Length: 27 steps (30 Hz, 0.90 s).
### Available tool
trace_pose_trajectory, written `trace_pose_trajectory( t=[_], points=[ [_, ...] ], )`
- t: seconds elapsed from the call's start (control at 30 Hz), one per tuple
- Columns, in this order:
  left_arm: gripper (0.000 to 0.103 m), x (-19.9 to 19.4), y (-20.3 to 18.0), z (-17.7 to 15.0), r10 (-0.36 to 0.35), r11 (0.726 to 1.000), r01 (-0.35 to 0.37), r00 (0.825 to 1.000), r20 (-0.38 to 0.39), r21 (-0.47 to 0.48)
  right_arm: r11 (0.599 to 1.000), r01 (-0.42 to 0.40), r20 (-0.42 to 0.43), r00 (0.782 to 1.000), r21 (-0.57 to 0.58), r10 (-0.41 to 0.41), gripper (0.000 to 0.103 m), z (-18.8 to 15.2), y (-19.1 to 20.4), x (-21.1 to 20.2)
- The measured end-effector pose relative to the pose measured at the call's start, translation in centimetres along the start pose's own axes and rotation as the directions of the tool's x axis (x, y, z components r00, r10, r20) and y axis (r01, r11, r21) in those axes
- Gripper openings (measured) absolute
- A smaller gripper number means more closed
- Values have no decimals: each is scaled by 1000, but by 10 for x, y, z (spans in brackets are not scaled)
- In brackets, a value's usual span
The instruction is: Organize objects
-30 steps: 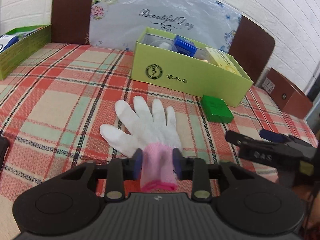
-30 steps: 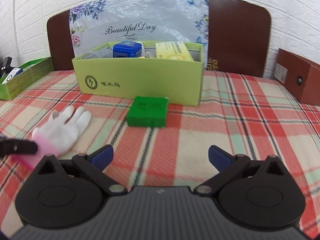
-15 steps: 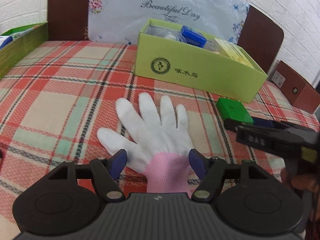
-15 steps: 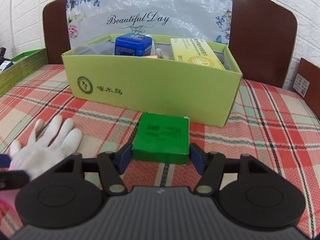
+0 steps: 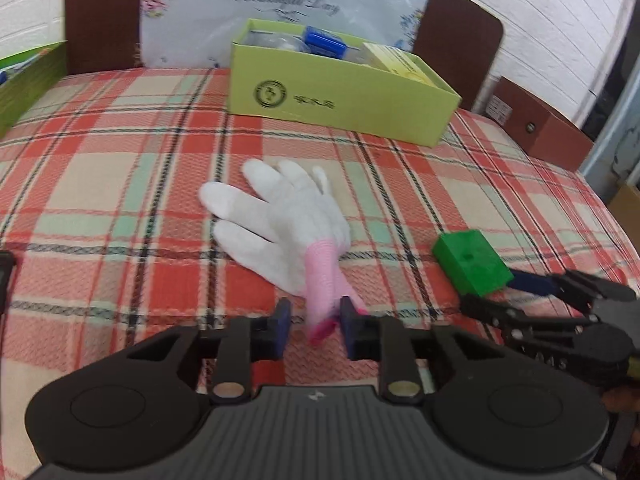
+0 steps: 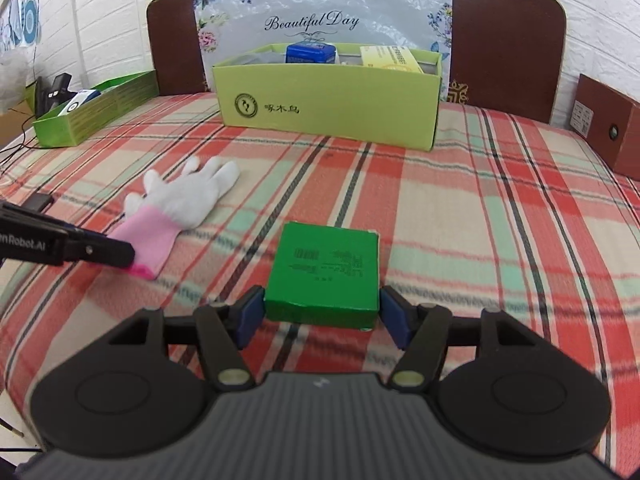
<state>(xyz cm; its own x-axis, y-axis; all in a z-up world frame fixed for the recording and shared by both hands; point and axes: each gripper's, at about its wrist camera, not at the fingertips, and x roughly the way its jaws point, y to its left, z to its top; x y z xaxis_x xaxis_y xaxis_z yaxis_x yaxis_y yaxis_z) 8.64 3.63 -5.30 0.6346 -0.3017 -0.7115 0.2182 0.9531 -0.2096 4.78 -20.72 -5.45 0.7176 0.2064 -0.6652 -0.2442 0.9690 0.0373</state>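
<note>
Glove (image 5: 280, 220) cuff sat between the left tool (image 5: 313, 332) jaws, which had just been closing, while the right tool (image 6: 322, 320) gripped the green box (image 6: 326, 272).

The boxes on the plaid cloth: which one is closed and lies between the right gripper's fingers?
The small dark green box, flat on the cloth. The large lime box and the long green tray stand open with items inside, farther back.
</note>
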Motion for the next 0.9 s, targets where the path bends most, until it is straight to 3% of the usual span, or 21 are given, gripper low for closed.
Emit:
trace_pose_trajectory(
  t=[0.07,0.1,0.23,0.4,0.43,0.47,0.5,0.53,0.83,0.9],
  points=[
    [71,2,2,7,50,998,-48,998,36,-43,1000,6,2,1000,-2,-6,76,-2,3,-3],
    [74,4,3,14,66,996,-62,996,60,-67,1000,8,11,1000,-2,-8,77,-1,5,-3],
    [76,25,-1,34,46,991,-40,998,43,-130,1000,30,30,999,1,-30,85,6,9,-1],
    [76,52,-9,43,52,993,-52,999,-4,-108,999,37,26,999,3,-37,85,10,11,4],
    [74,53,-9,43,50,994,-50,999,2,-102,999,37,23,999,1,-37,85,9,12,5],
    [58,52,-9,42,48,994,-47,999,6,-95,999,39,20,999,1,-40,85,9,12,6],
    [34,52,-9,42,41,996,-41,999,-5,-79,999,41,17,999,3,-41,85,8,12,7],
    [28,53,-10,42,38,997,-39,999,-19,-63,999,41,14,999,4,-41,84,8,12,8],
    [29,51,-7,40,42,995,-43,999,-14,-95,998,64,-15,998,26,-64,68,6,11,16],
    [22,50,-8,40,41,996,-43,999,-16,-80,997,65,-9,998,30,-65,62,5,10,15]
  ],
)
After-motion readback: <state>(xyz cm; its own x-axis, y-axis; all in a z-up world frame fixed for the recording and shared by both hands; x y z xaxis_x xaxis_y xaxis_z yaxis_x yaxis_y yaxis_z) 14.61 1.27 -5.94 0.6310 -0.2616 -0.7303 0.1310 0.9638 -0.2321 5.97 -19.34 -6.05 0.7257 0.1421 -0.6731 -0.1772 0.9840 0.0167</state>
